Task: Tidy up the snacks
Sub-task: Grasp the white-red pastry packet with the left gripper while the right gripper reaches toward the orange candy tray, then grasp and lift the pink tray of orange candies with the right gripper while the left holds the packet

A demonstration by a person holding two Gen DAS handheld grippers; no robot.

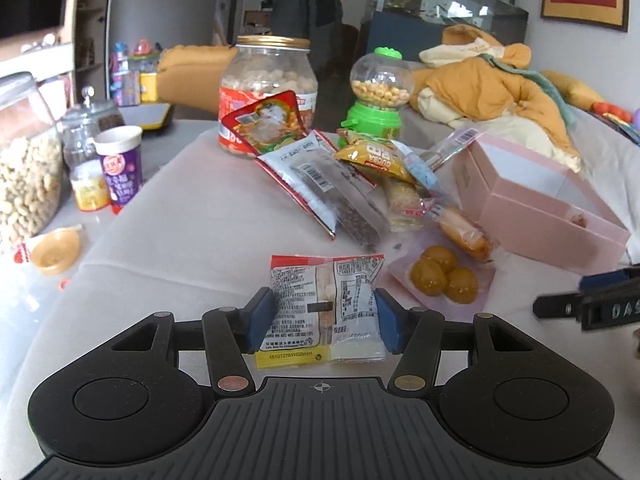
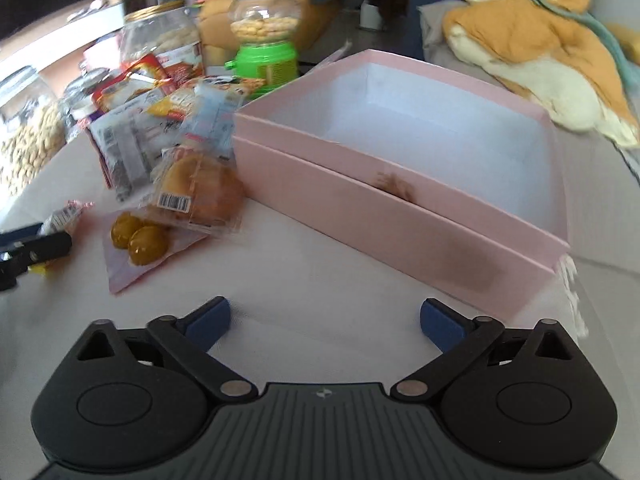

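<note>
On pale cloth, left claw (image 1: 324,322) pinches a crinkly snack packet (image 1: 326,304); right claw (image 2: 324,320) spread.

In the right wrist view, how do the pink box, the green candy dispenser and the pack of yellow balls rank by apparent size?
1. pink box, clearly largest.
2. green candy dispenser.
3. pack of yellow balls.
The last two look similar, and the dispenser stands farther away, so their order is unsure.

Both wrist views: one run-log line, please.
left gripper: shut on red-topped printed snack packet | right gripper: open, unloaded | pink cardboard box: empty
</note>
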